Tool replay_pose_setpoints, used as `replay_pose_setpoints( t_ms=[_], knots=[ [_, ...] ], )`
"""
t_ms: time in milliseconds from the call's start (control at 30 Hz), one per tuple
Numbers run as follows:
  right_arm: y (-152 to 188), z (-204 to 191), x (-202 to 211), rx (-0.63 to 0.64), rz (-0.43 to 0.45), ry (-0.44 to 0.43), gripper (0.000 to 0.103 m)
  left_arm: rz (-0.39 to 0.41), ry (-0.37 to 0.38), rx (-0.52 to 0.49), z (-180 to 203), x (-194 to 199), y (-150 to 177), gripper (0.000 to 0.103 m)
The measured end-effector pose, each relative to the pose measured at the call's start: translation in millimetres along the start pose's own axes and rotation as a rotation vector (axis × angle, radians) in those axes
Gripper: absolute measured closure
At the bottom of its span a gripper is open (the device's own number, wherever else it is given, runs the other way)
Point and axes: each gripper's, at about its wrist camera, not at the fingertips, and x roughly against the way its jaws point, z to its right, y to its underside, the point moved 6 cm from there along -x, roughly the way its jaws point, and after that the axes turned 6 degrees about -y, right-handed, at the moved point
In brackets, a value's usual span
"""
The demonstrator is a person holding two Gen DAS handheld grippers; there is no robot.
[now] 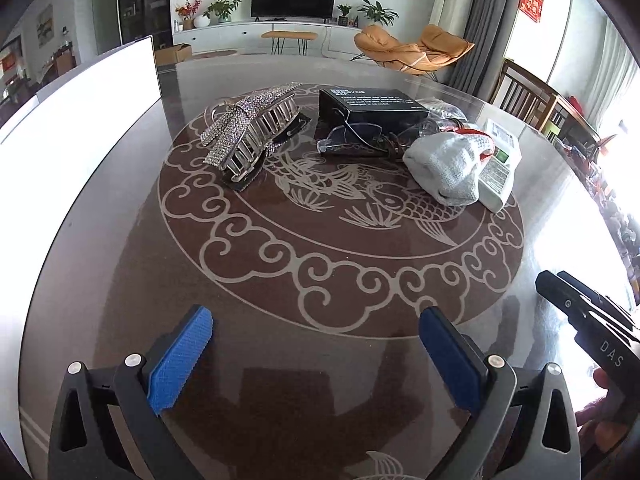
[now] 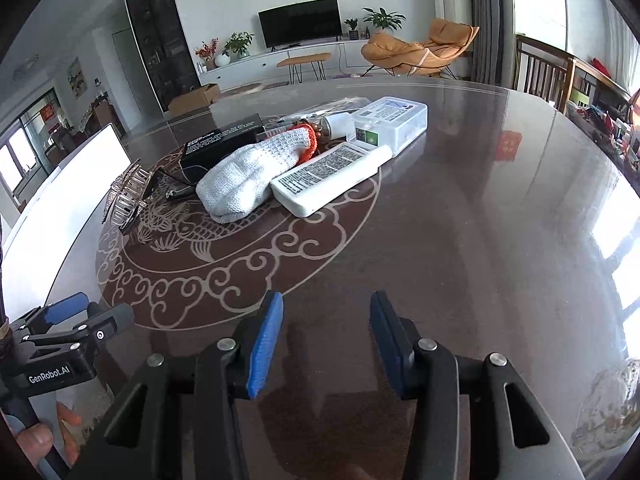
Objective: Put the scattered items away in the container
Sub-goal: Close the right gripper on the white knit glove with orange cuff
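Both tools hang low over the near edge of the dark glass tabletop [image 1: 120, 280], well short of the clutter, which suits a start: nothing is held and the whole pile lies ahead. The left hand-held gripper [image 1: 316, 354] has its blue pads spread wide on nothing; the right hand-held gripper [image 2: 326, 342] is likewise parted and empty. From the left wrist view, the rhinestone hair claw [image 1: 252, 132] lies at 11 o'clock, the black box [image 1: 370, 100] at 12 with glasses [image 1: 348, 136] propped against it, and the knit glove [image 1: 448, 164] at 1 o'clock, leaning on a white labelled pack [image 1: 500, 164]. The right wrist view adds a clear plastic case [image 2: 394, 120] behind that pack. The white container [image 1: 80, 108] stands at 10 o'clock, just beside the hair claw, so the left tool probably has the shorter carry. The glove, soft and nearest, looks the easiest first pinch.
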Motion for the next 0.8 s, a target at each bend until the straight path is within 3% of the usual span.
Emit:
replay_pose_setpoints(
  t_ms=[300, 800],
  knots=[
    [2.8, 4.7, -1.1, 0.002, -0.007, 0.005, 0.056, -0.018, -0.07, -0.075, 8.2, -4.0, 2.2, 0.0],
    [2.8, 2.0, -2.0, 0.009, -0.013, -0.024, 0.047, -0.013, -0.067, -0.082, 8.2, -4.2, 0.1, 0.0]
  ],
)
